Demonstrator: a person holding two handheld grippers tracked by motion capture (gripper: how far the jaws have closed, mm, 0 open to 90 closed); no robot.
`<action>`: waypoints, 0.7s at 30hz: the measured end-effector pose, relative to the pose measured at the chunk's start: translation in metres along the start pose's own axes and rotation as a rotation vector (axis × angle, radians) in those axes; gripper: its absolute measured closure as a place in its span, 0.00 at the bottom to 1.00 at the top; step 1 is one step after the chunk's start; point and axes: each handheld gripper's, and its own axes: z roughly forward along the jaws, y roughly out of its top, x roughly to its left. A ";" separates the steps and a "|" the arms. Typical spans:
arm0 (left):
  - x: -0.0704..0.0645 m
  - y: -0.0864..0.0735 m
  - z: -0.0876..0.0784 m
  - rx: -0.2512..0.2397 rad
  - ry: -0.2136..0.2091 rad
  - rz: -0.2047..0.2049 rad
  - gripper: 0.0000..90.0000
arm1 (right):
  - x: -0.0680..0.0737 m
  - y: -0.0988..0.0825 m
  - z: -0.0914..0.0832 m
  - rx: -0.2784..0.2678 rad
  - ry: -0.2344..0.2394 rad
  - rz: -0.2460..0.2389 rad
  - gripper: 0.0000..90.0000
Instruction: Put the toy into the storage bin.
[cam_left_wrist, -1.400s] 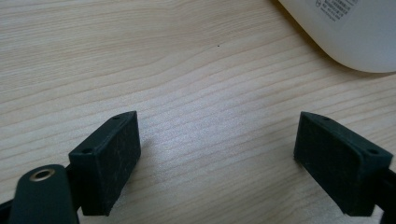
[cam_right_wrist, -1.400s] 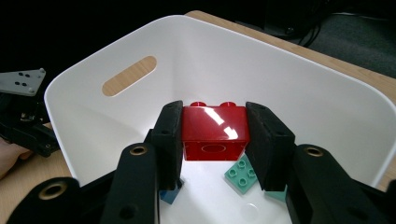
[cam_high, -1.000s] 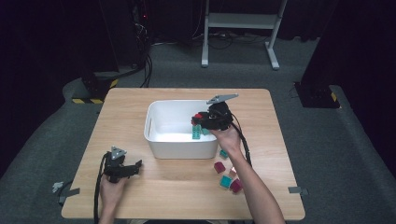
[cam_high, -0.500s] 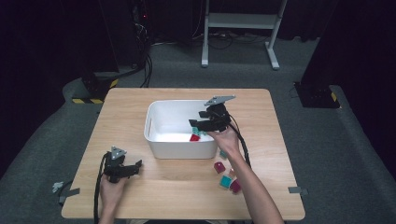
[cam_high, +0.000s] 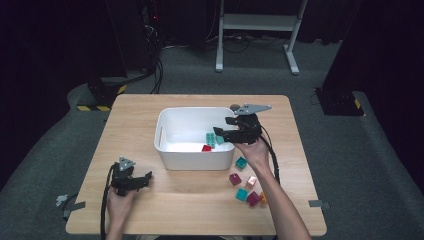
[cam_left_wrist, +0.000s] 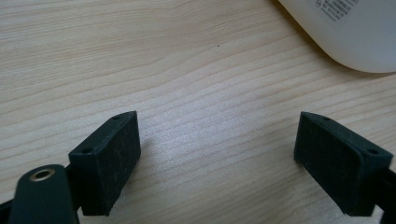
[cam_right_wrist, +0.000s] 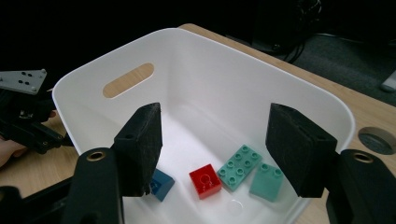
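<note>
A white bin stands mid-table. Inside it lie a red brick, a flat teal brick, a smaller teal brick and a blue brick. My right gripper hovers over the bin's right rim and points into it. Its jaws have just been opening and now stand open with nothing between them. My left gripper rests near the table's front left, open over bare wood, with the bin's corner just ahead of it.
Several loose bricks lie right of the bin near my right forearm, among them a teal one, a maroon one and a pink one. A grey round disc sits behind the bin's right corner.
The right gripper let go of the red brick, which now lies in the bin. Its jaws opened and it drew back slightly to the right. The left gripper stayed put.
</note>
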 end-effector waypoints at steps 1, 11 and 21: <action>0.000 0.000 0.000 0.001 -0.001 0.000 0.16 | 0.000 -0.001 -0.003 -0.002 -0.007 -0.001 0.40; 0.000 0.000 0.000 0.002 0.000 0.000 0.16 | -0.010 -0.018 -0.030 -0.059 -0.048 0.032 0.41; 0.000 0.000 0.000 0.002 0.000 0.001 0.16 | -0.016 -0.041 -0.051 -0.085 -0.094 0.060 0.37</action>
